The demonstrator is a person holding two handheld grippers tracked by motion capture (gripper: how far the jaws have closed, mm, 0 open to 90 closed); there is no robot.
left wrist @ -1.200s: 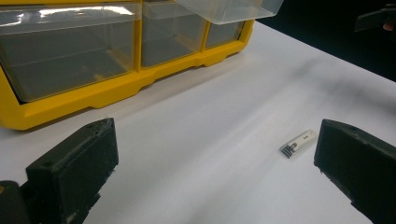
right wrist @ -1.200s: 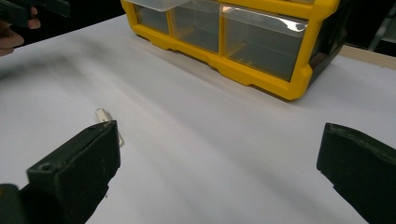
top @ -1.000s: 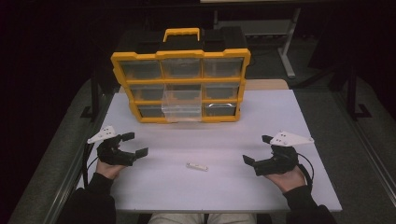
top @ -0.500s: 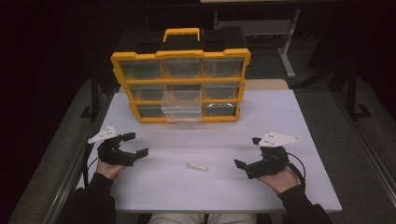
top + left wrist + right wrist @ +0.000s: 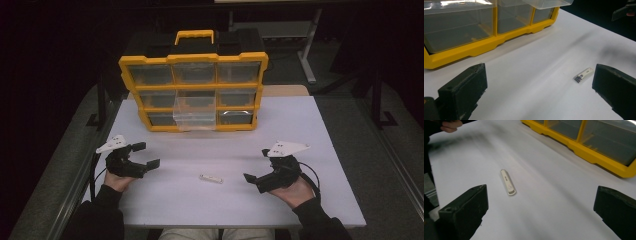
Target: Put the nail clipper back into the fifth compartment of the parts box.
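Two grippers: the left gripper [image 5: 145, 156] sat near the left edge of the tabletop [image 5: 320, 125], the right gripper [image 5: 254, 180] near the right edge; neither touched anything.
Left fingers: spread wide, nothing between them.
Right fingers: spread wide as well, holding nothing.
One white stick [image 5: 210, 178]: a small flat piece, much like a USB stick, lay flat on the bare tabletop between the two grippers, toward the near edge, somewhat closer to the right one.
Right gripper view: the stick [image 5: 507, 182] lay ahead of the fingers, left of the middle of the gap, well apart from both.
Left gripper view: the stick [image 5: 584, 74] sat just beside the right-hand finger [image 5: 615, 90], off-centre.
One yellow organizer [image 5: 194, 92]: stood upright at the far edge, with one clear drawer [image 5: 195, 116] pulled partly out.
Risk, as I judge it: the stick is thin and lies flat, so fingers closing off-centre could nudge or spin it away instead of gripping it.
Second risk: both grippers converging on it could collide.
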